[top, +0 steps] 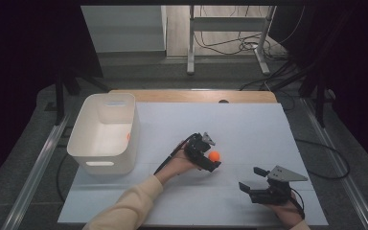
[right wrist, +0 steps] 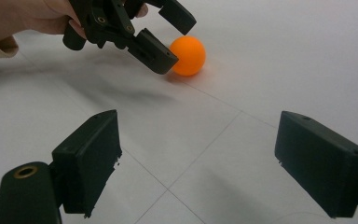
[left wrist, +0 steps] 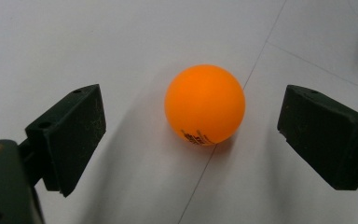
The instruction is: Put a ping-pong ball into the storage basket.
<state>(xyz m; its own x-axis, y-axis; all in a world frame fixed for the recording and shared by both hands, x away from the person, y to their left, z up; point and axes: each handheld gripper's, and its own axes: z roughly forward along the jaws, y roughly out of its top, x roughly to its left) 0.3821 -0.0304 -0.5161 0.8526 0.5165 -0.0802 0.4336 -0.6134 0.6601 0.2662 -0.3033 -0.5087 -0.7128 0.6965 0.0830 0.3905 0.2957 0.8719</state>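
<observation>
**Inspector:** While you hold position, report the left claw.

**Operator:** My left claw (top: 214, 154) is down at the table (top: 249, 124), jaws spread wide. The orange ball (top: 214, 156) sits on the table between them. In the left gripper view the ball (left wrist: 205, 104) has clear gaps to both jaws, so neither touches it. It rests on a thin seam line in the white surface.

**Inspector:** And the right claw?

**Operator:** My right claw (top: 250, 178) is near the front edge, well apart from the ball, jaws apart and holding nothing. Its own view looks across at the ball (right wrist: 188, 55) and the left claw (right wrist: 177, 39) around it.

**Inspector:** Anything else on the table?

**Operator:** A white bin (top: 104, 132) stands at the left side, well away from the ball.
</observation>
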